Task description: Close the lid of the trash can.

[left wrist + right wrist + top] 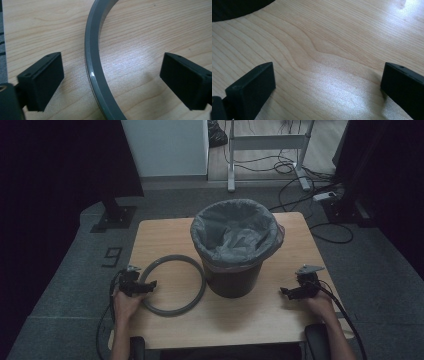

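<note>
A grey plastic ring (173,256) lies flat on the wooden table (225,320), left of a dark bin (232,282) lined with a grey bag (235,232). My left gripper (145,286) sits at the ring's left side. In the left gripper view its jaws (112,56) stand open astride the ring's band (91,62), and neither pad touches it. My right gripper (286,292) rests low over bare wood to the right of the bin. It is open (327,67) with nothing between the jaws.
The bin stands at the table's middle, toward the far edge. Beyond the table are a white cabinet (165,145), a desk frame (265,142), loose cables (300,185) and a black stand base (115,217) on the grey floor.
</note>
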The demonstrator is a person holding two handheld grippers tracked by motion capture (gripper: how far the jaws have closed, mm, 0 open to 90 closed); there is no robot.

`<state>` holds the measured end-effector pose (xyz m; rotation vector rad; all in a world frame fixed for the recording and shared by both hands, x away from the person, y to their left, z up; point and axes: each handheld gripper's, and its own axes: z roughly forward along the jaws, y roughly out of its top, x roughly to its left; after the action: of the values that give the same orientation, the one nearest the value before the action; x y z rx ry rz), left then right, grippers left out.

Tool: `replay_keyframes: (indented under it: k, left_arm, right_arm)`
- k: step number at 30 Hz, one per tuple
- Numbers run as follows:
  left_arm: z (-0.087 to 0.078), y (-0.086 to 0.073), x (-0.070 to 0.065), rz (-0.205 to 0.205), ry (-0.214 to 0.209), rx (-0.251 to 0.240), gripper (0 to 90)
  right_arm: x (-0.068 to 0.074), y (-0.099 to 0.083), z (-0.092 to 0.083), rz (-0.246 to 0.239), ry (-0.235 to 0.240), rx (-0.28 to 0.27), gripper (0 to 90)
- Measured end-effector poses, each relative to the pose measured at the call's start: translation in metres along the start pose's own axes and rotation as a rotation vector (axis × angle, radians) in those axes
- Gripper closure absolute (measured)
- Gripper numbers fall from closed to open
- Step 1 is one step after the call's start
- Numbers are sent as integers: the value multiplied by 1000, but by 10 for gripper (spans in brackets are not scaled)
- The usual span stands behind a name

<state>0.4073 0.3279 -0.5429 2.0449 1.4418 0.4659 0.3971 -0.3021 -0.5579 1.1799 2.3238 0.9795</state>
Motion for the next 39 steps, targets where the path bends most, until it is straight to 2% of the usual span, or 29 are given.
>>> replay_keyframes:
  k: [3, 7, 14, 17, 21, 22, 23, 25, 30, 32, 38, 39]
  left_arm:
    - [4, -1, -1, 12, 9, 12, 73]
    - [4, -1, -2, 20, 16, 4, 83]
    - [6, -5, -1, 21, 18, -40, 90]
    - [6, -5, -1, 10, 28, -48, 113]
    - [4, -4, 1, -9, 44, -52, 244]
    - [2, -4, 2, -21, 52, -54, 244]
    - [0, -5, 5, -32, 59, -58, 347]
    - [-1, -5, 6, -41, 68, -59, 405]
    - [-2, -2, 4, -52, 69, -53, 671]
    - [-2, 0, 3, -59, 71, -43, 750]
    - [-2, 4, 3, -60, 66, -15, 789]
    - [-2, 5, 5, -74, 56, -15, 790]
  right_arm:
    - [0, 0, 0, 0, 0, 0, 0]
    - [0, 0, 0, 0, 0, 0, 0]
    - [0, 0, 0, 0, 0, 0, 0]
    - [0, 0, 0, 1, 0, 0, 0]
    - [0, 0, 0, 1, 0, 0, 0]
    - [0, 0, 0, 1, 0, 0, 0]
    - [0, 0, 0, 1, 0, 0, 0]
    - [0, 0, 0, 1, 0, 0, 0]
    - [0, 0, 0, 1, 0, 0, 0]
    - [0, 0, 0, 1, 0, 0, 0]
    - [0, 0, 0, 1, 0, 0, 0]
    - [0, 0, 0, 1, 0, 0, 0]
